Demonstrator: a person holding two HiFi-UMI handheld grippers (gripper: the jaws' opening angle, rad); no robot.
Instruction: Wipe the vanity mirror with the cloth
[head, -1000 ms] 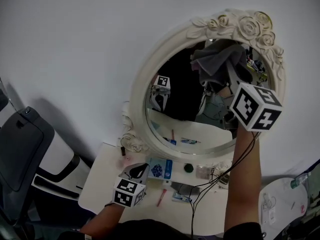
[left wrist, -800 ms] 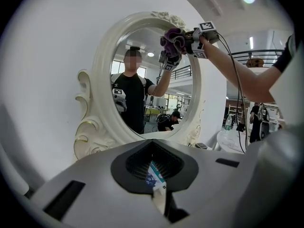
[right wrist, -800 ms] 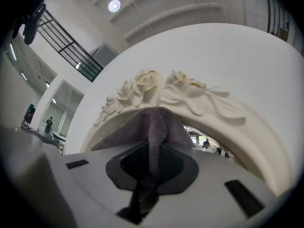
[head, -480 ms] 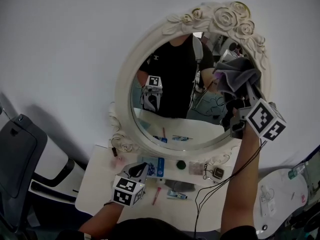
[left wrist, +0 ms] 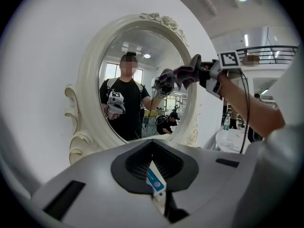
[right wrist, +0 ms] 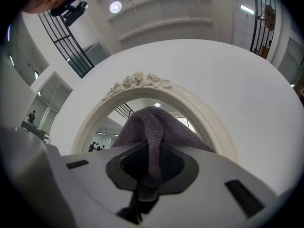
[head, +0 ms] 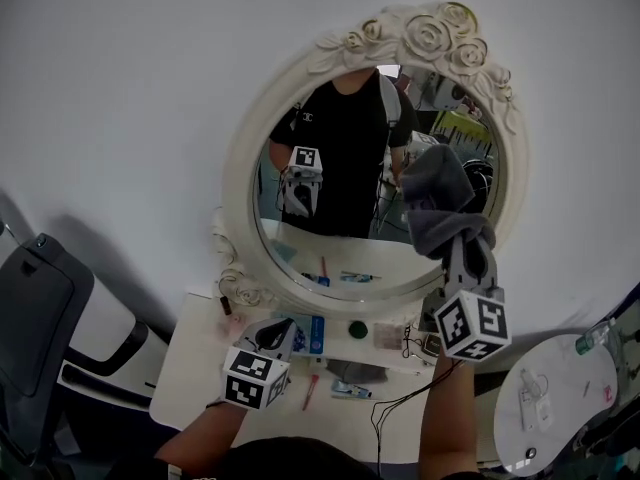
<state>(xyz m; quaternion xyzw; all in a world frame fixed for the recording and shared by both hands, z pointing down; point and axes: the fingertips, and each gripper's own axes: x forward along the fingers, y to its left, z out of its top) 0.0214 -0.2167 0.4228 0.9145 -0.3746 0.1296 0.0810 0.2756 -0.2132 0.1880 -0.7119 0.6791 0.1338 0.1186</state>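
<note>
Two claws are in play, but only the right one has moved

Head view: your right claw (head: 462,253) pinches the grey cloth (head: 435,196). A second ago that cloth was bunched at 12 to 1 o'clock on the glass, under the carved roses. Half a second ago it sat near 3 o'clock, and now it lies at about 4 o'clock, just inside the rim of the vanity mirror (head: 236,183). That reads as one sweep down the right edge, so I judge the wipe is under way, with the left half and the bottom of the glass yet to be covered. Your left claw (head: 272,338) has stayed low over the tabletop (head: 190,368), at 7 o'clock from the mirror

Left gripper view: here you get what the head view cannot give. This claw's jaws are pressed nearly together on what looks like a slim white-and-blue packet (left wrist: 155,182). You also see the wipe from the side, with the cloth meeting the glass at the frame's 3 o'clock side

Right gripper view: the jaws are closed on a strand of cloth that hangs through them. The rest is heaped ahead and covers the lower glass, with the rose crest at 12 o'clock. Contact with the glass is not shown here, so trust the side view for that
</note>
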